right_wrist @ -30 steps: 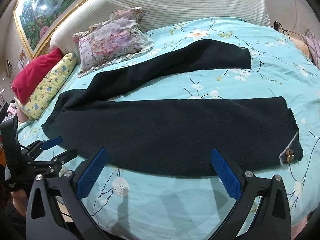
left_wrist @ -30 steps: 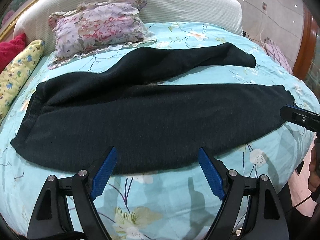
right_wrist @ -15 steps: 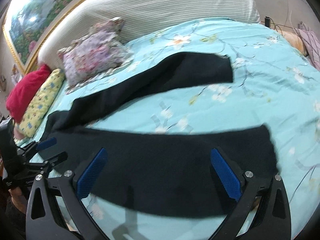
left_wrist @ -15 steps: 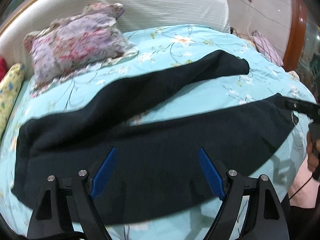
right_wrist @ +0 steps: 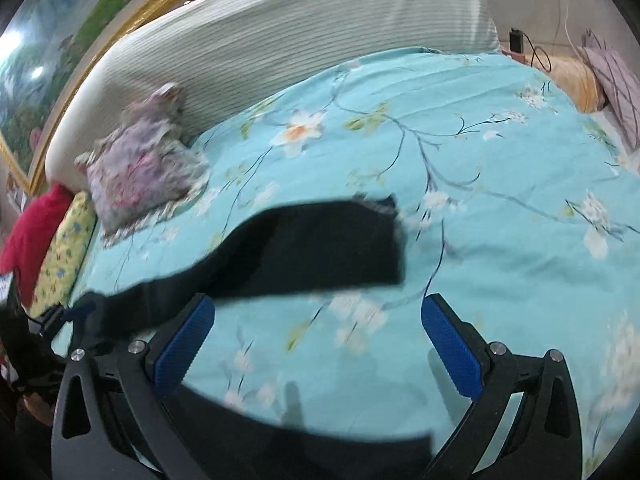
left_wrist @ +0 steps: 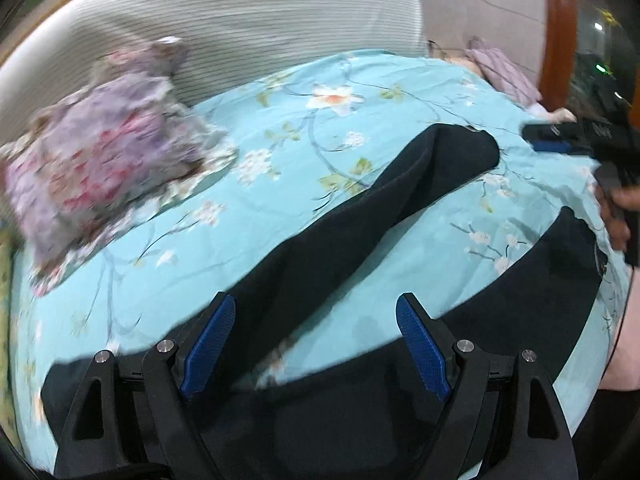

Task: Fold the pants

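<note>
Nearest, left gripper point(left_wrist: 316, 340) with jaws spread wide, blue pads point(left_wrist: 208, 346) holding nothing, positioned over the near leg of the dark pants point(left_wrist: 360, 400). Right gripper point(right_wrist: 318, 342) likewise spread wide and empty, above bare bedspread between the two legs. Pants spread flat on a turquoise floral bedspread point(right_wrist: 500, 208), legs parted in a V: near leg along the bed's front edge, far leg point(right_wrist: 320, 246) angled toward mid-bed, hem ending well short of the headboard. Right gripper also visible at the right edge of the left view point(left_wrist: 560, 140), gripped by a hand point(left_wrist: 618, 216). Beyond the pants, a floral pillow point(left_wrist: 100, 168) resting against the cream ribbed headboard point(right_wrist: 280, 36). Further left, a yellow patterned cushion point(right_wrist: 68, 252) and a red cushion point(right_wrist: 28, 240) just beside it. Behind the headboard, a gilt-framed landscape painting point(right_wrist: 48, 52). At far right, a pale tiled wall point(left_wrist: 480, 4) and a wooden post point(left_wrist: 562, 28). Both views motion-blurred; no containers discernible.
</note>
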Demonstrator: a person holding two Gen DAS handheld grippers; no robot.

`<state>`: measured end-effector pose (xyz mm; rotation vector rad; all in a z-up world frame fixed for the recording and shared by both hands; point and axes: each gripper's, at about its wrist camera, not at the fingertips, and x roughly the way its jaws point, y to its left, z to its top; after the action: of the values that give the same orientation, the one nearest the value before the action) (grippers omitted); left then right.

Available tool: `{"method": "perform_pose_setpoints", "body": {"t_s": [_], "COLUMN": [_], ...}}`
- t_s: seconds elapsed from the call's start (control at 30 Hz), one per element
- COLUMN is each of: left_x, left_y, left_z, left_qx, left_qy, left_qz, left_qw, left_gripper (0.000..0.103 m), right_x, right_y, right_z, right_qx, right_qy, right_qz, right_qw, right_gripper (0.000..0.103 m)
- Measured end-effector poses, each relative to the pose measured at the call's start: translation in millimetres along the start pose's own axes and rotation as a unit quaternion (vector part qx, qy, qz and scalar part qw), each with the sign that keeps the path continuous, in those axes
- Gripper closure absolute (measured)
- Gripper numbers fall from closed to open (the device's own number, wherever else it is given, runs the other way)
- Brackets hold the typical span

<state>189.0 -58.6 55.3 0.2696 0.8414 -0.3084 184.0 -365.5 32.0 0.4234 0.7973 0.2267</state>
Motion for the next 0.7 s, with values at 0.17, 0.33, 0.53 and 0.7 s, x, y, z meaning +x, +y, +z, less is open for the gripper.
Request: {"method": "perform_pose_setpoints", "body": {"t_s": [0.17,0.33,0.53,0.7], "left_x": [28.2,51.6,83.6,95.3], "left_y": [-4.3,-2.7,3.0,1.7], "left_z": [18.4,27.9,40.8,36.1], "left_qx": [0.059,0.105,0.126,0.120], "left_qy": [0.022,0.042,0.088,0.124], "left_qz": [-0.017,-0.038,-0.054,-0.088], "left_qw": [0.9978,0.9929,0.9867,0.9810], "left_gripper": [0.020,0.020,0.020,0.075], "right_x": [25.9,50.8,78.0,72.1], "right_y": [-30.8,-50.5,-54.2,-52.6], "right_z": [30.2,45.8,50.1,47.9], "right_qx": [0.045,0.083,0.088,0.080], "right_qy": [0.022,0.049,0.086,0.071], "right_qz": [0.023,0.044,0.060,0.065], "right_qw": [0.999,0.994,0.991,0.992], "right_gripper": [0.000,0.008,0.037,0.088]}}
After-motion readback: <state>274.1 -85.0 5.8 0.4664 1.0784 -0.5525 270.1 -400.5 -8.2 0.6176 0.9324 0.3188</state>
